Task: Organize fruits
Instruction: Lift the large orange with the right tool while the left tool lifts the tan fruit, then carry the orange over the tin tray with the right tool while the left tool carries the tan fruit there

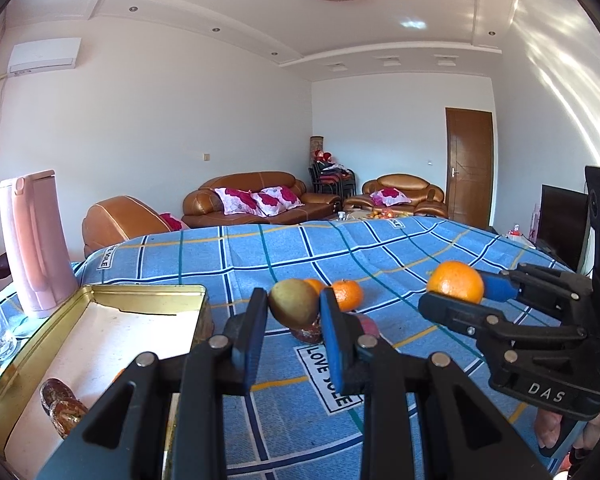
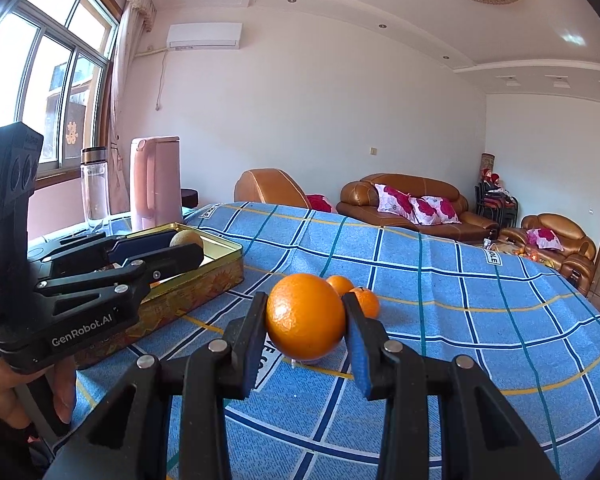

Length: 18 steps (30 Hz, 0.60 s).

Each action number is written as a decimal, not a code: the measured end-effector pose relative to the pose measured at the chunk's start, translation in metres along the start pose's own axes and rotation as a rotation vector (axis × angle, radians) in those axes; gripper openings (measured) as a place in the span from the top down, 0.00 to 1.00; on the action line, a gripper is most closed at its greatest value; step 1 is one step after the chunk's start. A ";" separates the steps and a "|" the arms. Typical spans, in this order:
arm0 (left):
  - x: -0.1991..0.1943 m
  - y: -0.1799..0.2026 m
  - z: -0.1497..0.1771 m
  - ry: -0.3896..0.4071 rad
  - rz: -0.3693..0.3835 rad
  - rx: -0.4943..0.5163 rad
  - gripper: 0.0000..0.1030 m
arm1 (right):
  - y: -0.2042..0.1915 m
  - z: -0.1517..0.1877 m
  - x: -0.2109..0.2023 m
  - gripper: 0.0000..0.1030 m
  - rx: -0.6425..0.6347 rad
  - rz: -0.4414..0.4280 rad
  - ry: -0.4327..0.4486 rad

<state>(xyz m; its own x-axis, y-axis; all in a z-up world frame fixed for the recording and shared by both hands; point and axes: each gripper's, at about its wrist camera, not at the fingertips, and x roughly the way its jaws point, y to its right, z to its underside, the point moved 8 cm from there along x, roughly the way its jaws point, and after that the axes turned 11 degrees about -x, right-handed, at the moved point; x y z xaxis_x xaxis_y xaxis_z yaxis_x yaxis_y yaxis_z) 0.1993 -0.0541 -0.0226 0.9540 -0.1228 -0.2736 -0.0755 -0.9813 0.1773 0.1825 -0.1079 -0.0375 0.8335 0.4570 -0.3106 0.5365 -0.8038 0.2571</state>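
Observation:
My left gripper (image 1: 293, 300) is shut on a yellow-brown pear (image 1: 294, 310), held above the blue checked cloth just right of a gold tin (image 1: 148, 289). In the right wrist view that left gripper (image 2: 186, 246) and the pear (image 2: 186, 239) show in front of the tin (image 2: 204, 284). My right gripper (image 2: 305, 304) is shut on a large orange (image 2: 305, 320), lifted off the cloth. The left wrist view shows this right gripper (image 1: 456, 292) and the orange (image 1: 456, 280) at the right. Two tangerines (image 1: 348, 295) (image 2: 366, 301) lie on the cloth beyond.
A reddish fruit (image 1: 306, 334) lies under the pear. Brown pieces (image 1: 62, 402) sit in the tin's near corner. A pink kettle (image 2: 156, 180) and a clear bottle (image 2: 94, 188) stand behind the tin. A hand (image 2: 20, 392) holds the left gripper's grip.

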 end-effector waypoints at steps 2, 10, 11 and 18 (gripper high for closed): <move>-0.001 -0.004 0.000 0.001 -0.006 -0.007 0.73 | -0.004 -0.001 0.001 0.62 -0.010 -0.001 0.000; -0.009 -0.022 -0.002 0.011 -0.041 -0.016 0.73 | -0.022 -0.006 0.006 0.62 -0.036 -0.034 -0.005; -0.010 -0.024 -0.002 0.011 -0.048 -0.017 0.73 | -0.026 -0.007 0.007 0.62 -0.040 -0.040 -0.006; -0.020 -0.055 -0.004 0.016 -0.105 -0.045 0.73 | -0.049 -0.015 0.016 0.62 -0.080 -0.078 -0.010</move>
<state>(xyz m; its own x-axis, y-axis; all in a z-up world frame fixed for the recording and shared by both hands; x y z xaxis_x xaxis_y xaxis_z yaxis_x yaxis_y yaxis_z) 0.1860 0.0027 -0.0227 0.9606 -0.0164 -0.2775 0.0383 -0.9809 0.1906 0.1713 -0.0558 -0.0415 0.7876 0.5126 -0.3420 0.6089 -0.7329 0.3036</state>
